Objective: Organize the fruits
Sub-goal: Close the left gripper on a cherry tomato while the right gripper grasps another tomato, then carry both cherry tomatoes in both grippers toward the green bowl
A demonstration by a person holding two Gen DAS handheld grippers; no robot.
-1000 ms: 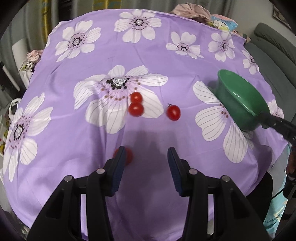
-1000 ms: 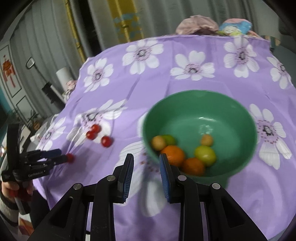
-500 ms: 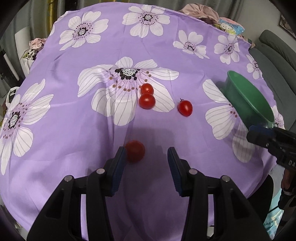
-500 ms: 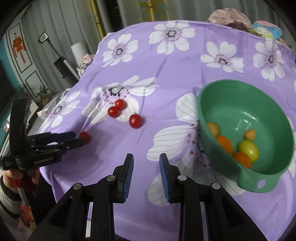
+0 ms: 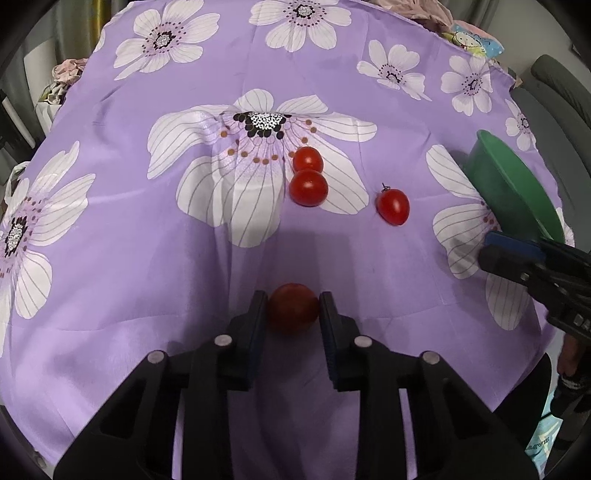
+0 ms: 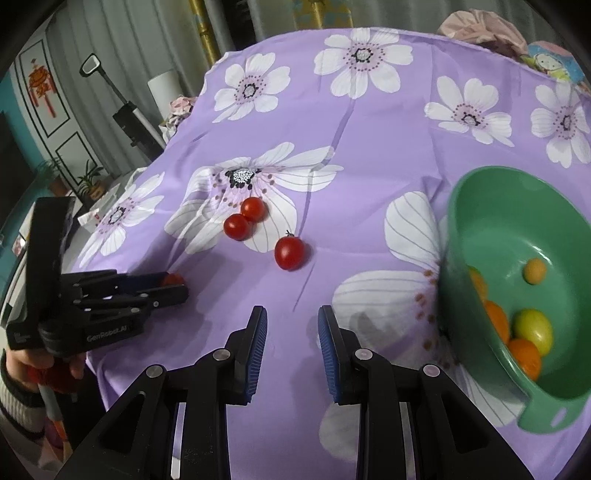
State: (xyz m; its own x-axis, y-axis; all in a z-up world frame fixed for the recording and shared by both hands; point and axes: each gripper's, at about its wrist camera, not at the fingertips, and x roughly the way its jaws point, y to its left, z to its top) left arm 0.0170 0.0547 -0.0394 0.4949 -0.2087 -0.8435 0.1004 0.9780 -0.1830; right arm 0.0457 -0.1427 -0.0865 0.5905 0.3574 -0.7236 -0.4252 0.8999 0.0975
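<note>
My left gripper (image 5: 292, 308) is shut on a red cherry tomato (image 5: 292, 307) that rests on the purple flowered cloth; in the right wrist view the tomato (image 6: 173, 278) shows at the gripper's tips. Two touching tomatoes (image 5: 308, 176) and a single one with a stem (image 5: 393, 206) lie farther on; the right wrist view shows the pair (image 6: 245, 218) and the single one (image 6: 289, 252). A green bowl (image 6: 491, 206) at the right holds orange and yellow-green fruits (image 6: 532, 328). My right gripper (image 6: 291, 314) is open and empty above the cloth, left of the bowl.
The bowl's rim (image 5: 517, 184) and my right gripper's fingers (image 5: 517, 258) sit at the right of the left wrist view. The cloth falls off at the table's near edge. Bundled fabric (image 6: 480, 26) lies at the far edge.
My left gripper moved forward and closed on the nearest tomato. My right gripper swung left, so the bowl now sits at the right edge of its view.
</note>
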